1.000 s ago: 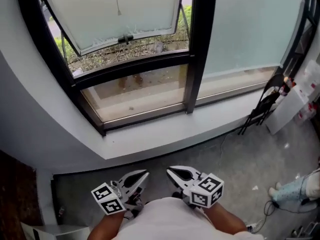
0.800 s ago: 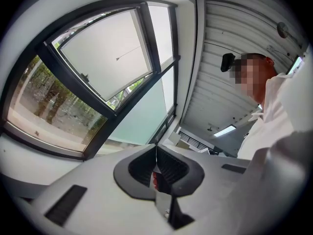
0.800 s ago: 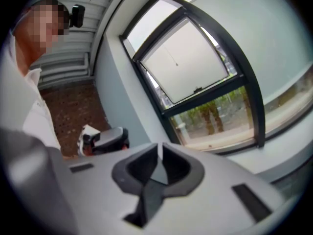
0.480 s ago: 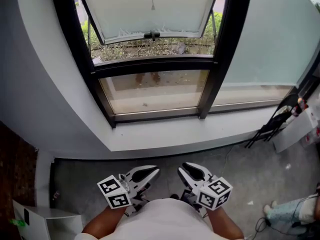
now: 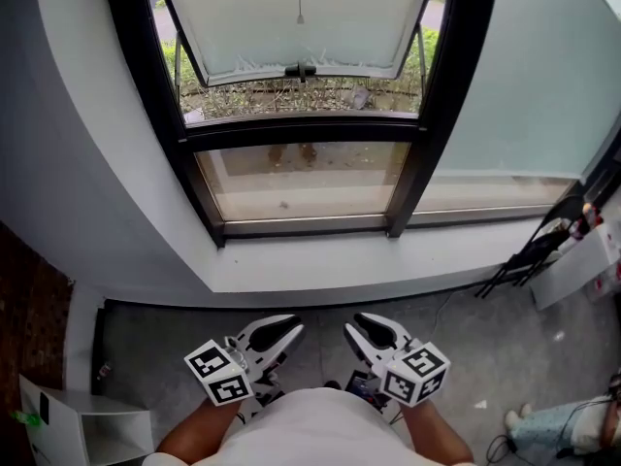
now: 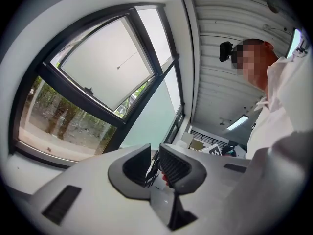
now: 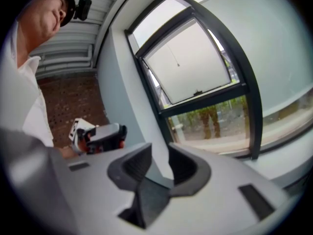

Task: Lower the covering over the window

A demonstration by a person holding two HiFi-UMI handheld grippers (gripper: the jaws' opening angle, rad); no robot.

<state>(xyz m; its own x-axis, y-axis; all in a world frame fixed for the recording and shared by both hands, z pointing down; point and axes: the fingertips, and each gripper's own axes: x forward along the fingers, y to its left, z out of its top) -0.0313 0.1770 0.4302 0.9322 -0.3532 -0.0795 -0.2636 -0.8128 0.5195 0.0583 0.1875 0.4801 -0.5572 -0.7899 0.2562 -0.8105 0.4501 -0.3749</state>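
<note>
The black-framed window (image 5: 301, 129) fills the top of the head view, its upper sash tilted outward with a pale panel. A thin pull cord (image 5: 300, 8) hangs down in front of that panel, above the sash handle (image 5: 300, 69). The cord also shows in the left gripper view (image 6: 128, 61) and in the right gripper view (image 7: 174, 58). My left gripper (image 5: 267, 336) and right gripper (image 5: 374, 333) are held low by my body, far below the window. Both sets of jaws are opening, a narrow gap showing on the left (image 6: 155, 163) and the right (image 7: 160, 163), with nothing between them.
A wide pale sill (image 5: 340, 265) runs under the window. A black folding stand (image 5: 529, 255) and a white box (image 5: 572, 265) lean at the right. A white shelf unit (image 5: 78, 425) stands at the lower left beside a brick wall (image 5: 29, 309). A person's leg (image 5: 553, 425) is at the bottom right.
The head view has swung so the window sits more central and squarer. Both grippers stay low near my body, and their jaws have parted a little.
</note>
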